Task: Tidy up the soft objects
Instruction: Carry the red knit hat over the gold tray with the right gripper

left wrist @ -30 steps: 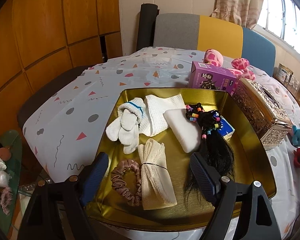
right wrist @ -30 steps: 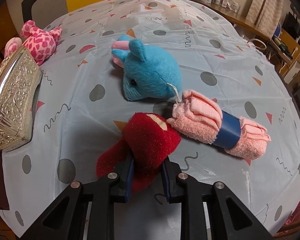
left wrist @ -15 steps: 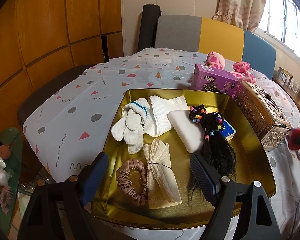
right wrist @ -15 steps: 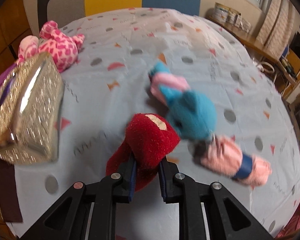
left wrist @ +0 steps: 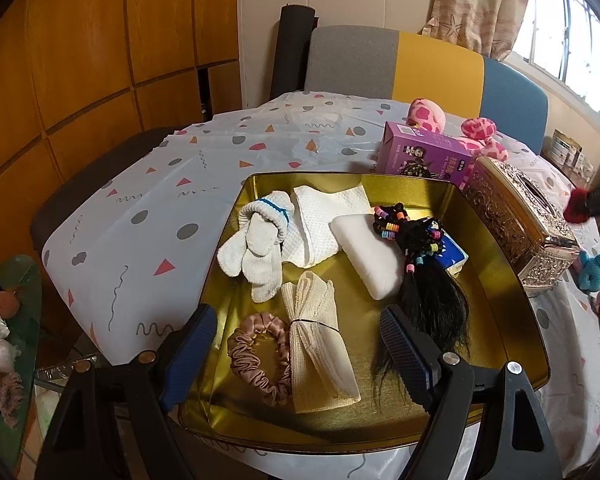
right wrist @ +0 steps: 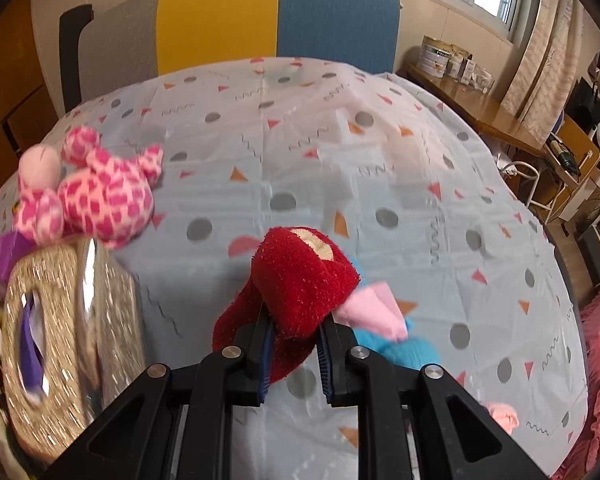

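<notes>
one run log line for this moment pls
left gripper: open, over gold tray | right gripper: shut on red plush, lifted off table | blue plush: on table

The gold tray [left wrist: 236,216] holds white mitts [left wrist: 256,248] with a blue cuff band, a white cloth [left wrist: 324,220], a cream net roll [left wrist: 316,344], a dusty-pink scrunchie [left wrist: 256,356] and black hair [left wrist: 432,296] with many-coloured bands. Beyond the tray stand a purple box [left wrist: 424,156] and an ornate gold tissue box [left wrist: 520,220], on a pale cloth [right wrist: 380,160] printed with grey dots, red and orange triangles and squiggles. Beside the tissue box lie a pink spotted plush [right wrist: 96,196], a red toy [right wrist: 300,280] with a beige patch, and a blue plush [right wrist: 404,350].
</notes>
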Motion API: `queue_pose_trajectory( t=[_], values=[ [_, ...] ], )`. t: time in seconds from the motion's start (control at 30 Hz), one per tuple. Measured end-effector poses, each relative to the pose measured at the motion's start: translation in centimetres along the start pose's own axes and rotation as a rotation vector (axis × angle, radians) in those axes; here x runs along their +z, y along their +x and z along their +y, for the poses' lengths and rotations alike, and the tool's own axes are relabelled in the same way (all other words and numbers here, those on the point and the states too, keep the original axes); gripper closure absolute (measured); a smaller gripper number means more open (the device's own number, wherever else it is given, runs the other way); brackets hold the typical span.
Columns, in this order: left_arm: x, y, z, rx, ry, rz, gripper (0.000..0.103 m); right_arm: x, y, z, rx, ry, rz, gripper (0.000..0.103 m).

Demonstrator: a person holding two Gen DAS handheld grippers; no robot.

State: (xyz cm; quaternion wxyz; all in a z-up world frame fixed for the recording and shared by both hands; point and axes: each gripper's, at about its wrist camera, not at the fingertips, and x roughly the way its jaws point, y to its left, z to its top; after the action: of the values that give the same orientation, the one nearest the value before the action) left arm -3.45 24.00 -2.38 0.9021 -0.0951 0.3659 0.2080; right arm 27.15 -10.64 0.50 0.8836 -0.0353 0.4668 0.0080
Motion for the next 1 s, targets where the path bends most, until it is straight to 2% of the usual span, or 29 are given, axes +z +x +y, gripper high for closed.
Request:
queue_pose_trajectory(
  t=[0.3,0.5,0.77,1.0],
  values=[
    [-0.1,0.3,-0.1,-0.004,0.003,0.016,0.019,5.1,-1.7,4.4,0.023,-0.018,-0.074,0.085],
    [-0.4,0.5,0.0,-0.008,0.002,0.025,0.019,7.5,-3.2,8.9,0.088,-0.055,-0.125,0.085],
    [-0.7,0.5,0.6,-0.008,-0.015,0.036,0.019,8.9,-6.2,16.8,0.285,-0.125,-0.175,0.085],
    [-1.0,0.4,1.5,0.0,-0.037,0.037,0.019,7.1,-7.9,23.8,0.489,-0.235,-0.137,0.085]
  ],
)
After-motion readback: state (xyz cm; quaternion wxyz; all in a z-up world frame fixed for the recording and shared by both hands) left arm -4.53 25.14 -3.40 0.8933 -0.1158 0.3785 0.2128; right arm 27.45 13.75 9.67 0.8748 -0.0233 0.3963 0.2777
